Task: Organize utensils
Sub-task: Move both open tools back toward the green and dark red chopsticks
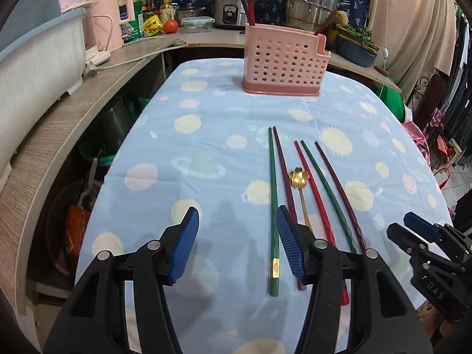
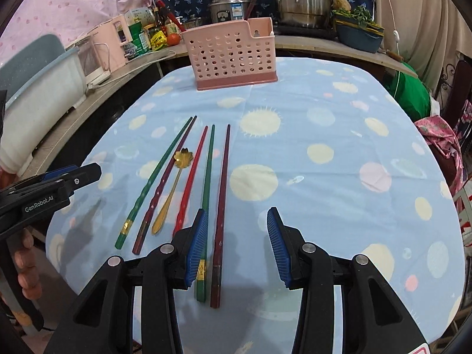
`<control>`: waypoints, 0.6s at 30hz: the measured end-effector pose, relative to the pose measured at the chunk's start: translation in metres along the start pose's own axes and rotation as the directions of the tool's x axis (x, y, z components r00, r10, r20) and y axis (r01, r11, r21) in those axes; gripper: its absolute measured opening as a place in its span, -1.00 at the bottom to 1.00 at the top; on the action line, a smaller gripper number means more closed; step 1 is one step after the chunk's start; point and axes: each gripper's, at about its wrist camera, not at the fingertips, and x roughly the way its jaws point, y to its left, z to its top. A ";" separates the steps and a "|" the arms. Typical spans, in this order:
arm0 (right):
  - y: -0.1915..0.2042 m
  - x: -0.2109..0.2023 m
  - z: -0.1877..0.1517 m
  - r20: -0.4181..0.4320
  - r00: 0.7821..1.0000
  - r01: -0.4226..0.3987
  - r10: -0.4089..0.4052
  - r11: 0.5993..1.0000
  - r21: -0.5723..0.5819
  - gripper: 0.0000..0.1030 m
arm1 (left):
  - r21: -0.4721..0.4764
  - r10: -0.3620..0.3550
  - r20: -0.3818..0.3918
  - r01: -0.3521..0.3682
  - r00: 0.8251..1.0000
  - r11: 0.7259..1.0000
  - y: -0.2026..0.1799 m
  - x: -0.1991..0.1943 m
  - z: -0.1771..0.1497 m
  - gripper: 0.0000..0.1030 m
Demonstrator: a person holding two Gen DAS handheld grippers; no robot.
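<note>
Blue cloth [image 2: 324, 112] patterned with pale planets covers the table, and its left half carries the utensils in a row. From left to right lie a green chopstick [image 1: 273, 206], a maroon chopstick [image 1: 283, 171], a gold spoon [image 1: 299, 180], a red chopstick [image 1: 309, 183], a second green chopstick [image 2: 208, 171] and a dark maroon chopstick [image 2: 222, 183], all pointing toward the far edge. Near that far edge stands a pink perforated holder [image 1: 284, 62] with chopsticks already upright in it. The left gripper [image 1: 237, 244] hangs over the near edge, fingers spread and empty, above the leftmost green chopstick. The right gripper [image 2: 236, 244] is likewise spread and empty above the dark maroon one. Open cloth fills the table's right half. A crowded counter [image 1: 59, 135] wraps the left and far sides.
</note>
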 end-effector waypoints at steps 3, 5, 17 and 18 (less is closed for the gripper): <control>0.001 0.005 -0.006 -0.016 1.000 0.009 -0.009 1.000 -0.003 -0.22 | 0.009 -0.006 -0.010 0.006 1.000 1.000 -0.002 0.000 -0.006 0.01; 0.003 0.008 -0.011 -0.023 1.000 0.014 -0.014 1.000 -0.012 -0.24 | 0.014 -0.010 -0.017 0.010 1.000 1.000 -0.004 0.001 -0.011 0.01; 0.010 0.019 -0.022 -0.066 0.998 0.007 -0.008 1.000 -0.026 -0.53 | 0.029 -0.028 -0.069 0.030 0.997 0.999 -0.010 0.011 -0.024 0.04; 0.010 0.019 -0.023 -0.069 0.998 0.007 -0.008 1.000 -0.026 -0.55 | 0.028 -0.029 -0.073 0.031 0.997 0.999 -0.011 0.011 -0.024 0.06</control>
